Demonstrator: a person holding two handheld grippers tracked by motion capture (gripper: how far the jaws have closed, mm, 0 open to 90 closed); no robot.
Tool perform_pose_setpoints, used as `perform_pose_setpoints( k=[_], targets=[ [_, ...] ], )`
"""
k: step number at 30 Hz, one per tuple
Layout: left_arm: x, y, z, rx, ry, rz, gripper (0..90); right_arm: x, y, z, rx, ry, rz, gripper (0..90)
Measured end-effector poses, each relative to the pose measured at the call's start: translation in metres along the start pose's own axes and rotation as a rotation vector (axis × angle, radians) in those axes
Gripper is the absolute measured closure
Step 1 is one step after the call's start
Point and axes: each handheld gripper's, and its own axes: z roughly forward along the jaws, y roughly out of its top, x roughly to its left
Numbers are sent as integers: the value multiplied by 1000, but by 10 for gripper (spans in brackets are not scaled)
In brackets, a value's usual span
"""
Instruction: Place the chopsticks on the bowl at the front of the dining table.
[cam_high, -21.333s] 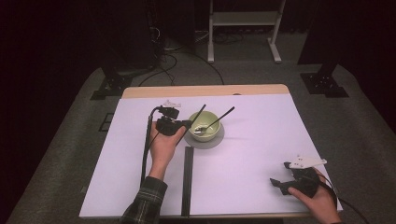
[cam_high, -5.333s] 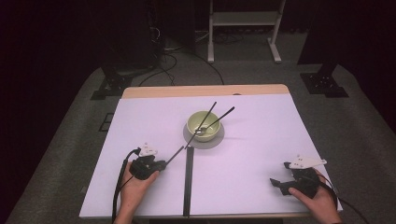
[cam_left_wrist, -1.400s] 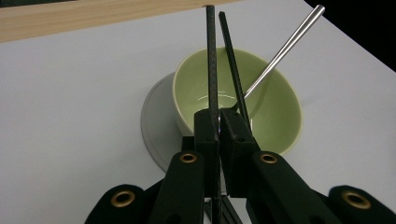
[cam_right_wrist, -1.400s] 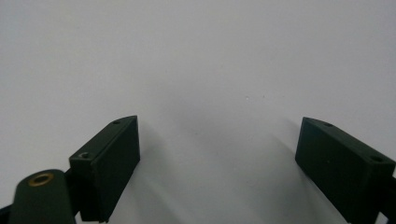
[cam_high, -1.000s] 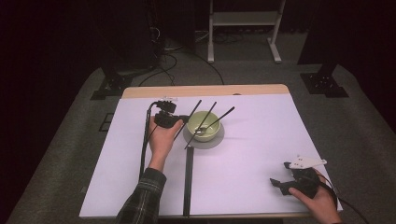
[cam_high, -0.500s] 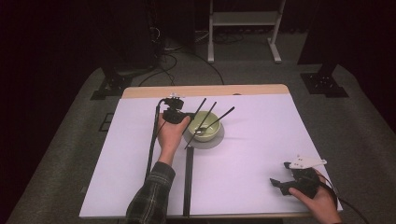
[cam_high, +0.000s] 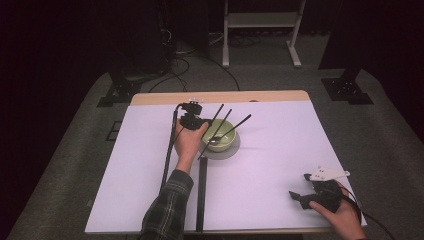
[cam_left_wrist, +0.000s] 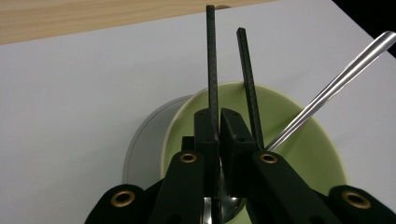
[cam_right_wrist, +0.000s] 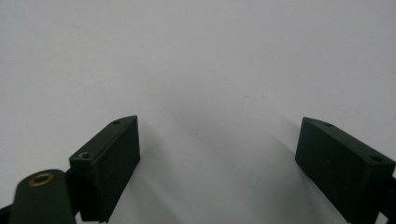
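Observation:
A pale green bowl (cam_high: 220, 136) stands on a grey saucer (cam_high: 220, 152) at mid table. In it lie a metal spoon (cam_high: 235, 128) and a black chopstick (cam_high: 216, 132) that leans over the near rim. My left gripper (cam_high: 196, 120) is at the bowl's left rim, shut on a second black chopstick (cam_high: 217, 111) that points up and away over the bowl. In the left gripper view the held chopstick (cam_left_wrist: 212, 70) sits between the shut jaws (cam_left_wrist: 219, 126), beside the other chopstick (cam_left_wrist: 247, 84) and the spoon handle (cam_left_wrist: 336, 79). My right gripper (cam_high: 299, 198) rests open at the front right, nothing between its fingers (cam_right_wrist: 219, 154).
A long black strip (cam_high: 201, 195) runs from the saucer to the table's front edge. The white table sheet (cam_high: 300, 145) ends at a wooden edge (cam_high: 220, 96) at the back. A cable (cam_high: 167, 155) trails from the left gripper along the forearm.
My left hand has carried the chopstick to the right, from left of the bowl up to its rim. The right gripper has kept still.

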Motion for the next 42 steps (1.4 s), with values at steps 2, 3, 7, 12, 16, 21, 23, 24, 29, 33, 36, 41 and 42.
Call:
perform_pose_setpoints(
  k=[2, 3, 7, 12, 16, 21, 23, 24, 29, 33, 36, 41, 42],
  targets=[
    [0, -1, 1, 0, 5, -4, 863, 0, 0, 0, 0, 0, 1, 123],
    [0, -1, 1, 0, 6, -4, 863, 0, 0, 0, 0, 0, 1, 123],
    [0, -1, 2, 2, 4, 0, 862, 0, 0, 0, 0, 0, 1, 123],
    [-2, -2, 4, 3, 10, -1, 862, 0, 0, 0, 0, 0, 1, 123],
    [-2, -2, 4, 2, 13, -4, 860, 0, 0, 0, 0, 0, 1, 123],
    [-1, -2, 3, -5, 14, -14, 846, 0, 0, 0, 0, 0, 1, 123],
    [-1, -1, 2, -11, 14, -16, 817, 0, 0, 0, 0, 0, 0, 123],
    [-1, -1, 1, -11, 16, -14, 805, 0, 0, 0, 0, 0, 1, 123],
    [-1, 0, -2, -12, 21, -5, 710, 0, 0, 0, 0, -1, -1, 123],
    [-1, 1, -4, -7, 35, 6, 612, 0, 0, 0, 0, -1, -1, 123],
    [-1, 2, -5, -6, 45, 20, 539, 0, 0, 0, 0, -1, 0, 123],
    [-4, 7, -5, -8, 66, 47, 365, 0, 0, 0, 0, -1, 0, 123],
    [-4, 9, -6, -14, 68, 54, 341, 0, 0, 0, 0, 0, 0, 123]
  ],
)
